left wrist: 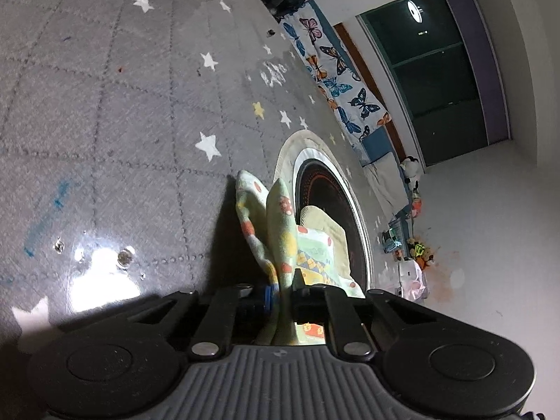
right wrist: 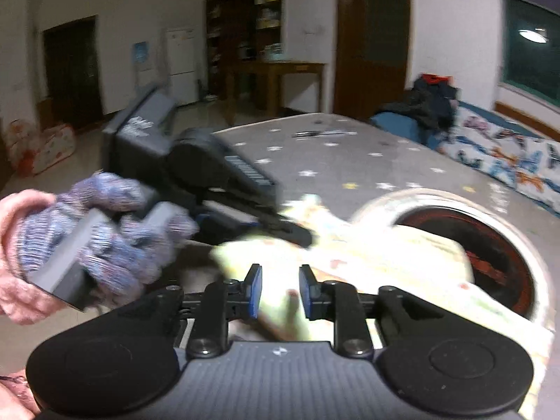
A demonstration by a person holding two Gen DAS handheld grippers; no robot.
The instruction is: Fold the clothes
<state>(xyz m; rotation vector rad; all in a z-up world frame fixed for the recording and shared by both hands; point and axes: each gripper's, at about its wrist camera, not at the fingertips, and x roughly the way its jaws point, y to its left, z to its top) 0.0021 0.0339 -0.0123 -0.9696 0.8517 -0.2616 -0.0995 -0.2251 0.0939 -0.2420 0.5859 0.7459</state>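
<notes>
A pale green and yellow patterned garment (left wrist: 280,231) lies on the grey star-print table cover (left wrist: 140,105), partly over a round cooktop. My left gripper (left wrist: 281,290) is shut on a bunched edge of the garment, which stands up between its fingers. In the right wrist view the garment (right wrist: 367,255) spreads ahead, blurred. My right gripper (right wrist: 278,290) is open, its blue pads either side of a fold of cloth, not pinching it. The left gripper (right wrist: 290,232), held by a gloved hand (right wrist: 105,231), reaches in from the left onto the garment.
A round black cooktop with a white rim (left wrist: 336,210) is set into the table under the garment. A butterfly-print bench cushion (left wrist: 336,80) runs along the far edge, with dark clothes (right wrist: 427,101) piled on it. A pen (right wrist: 322,133) lies far back.
</notes>
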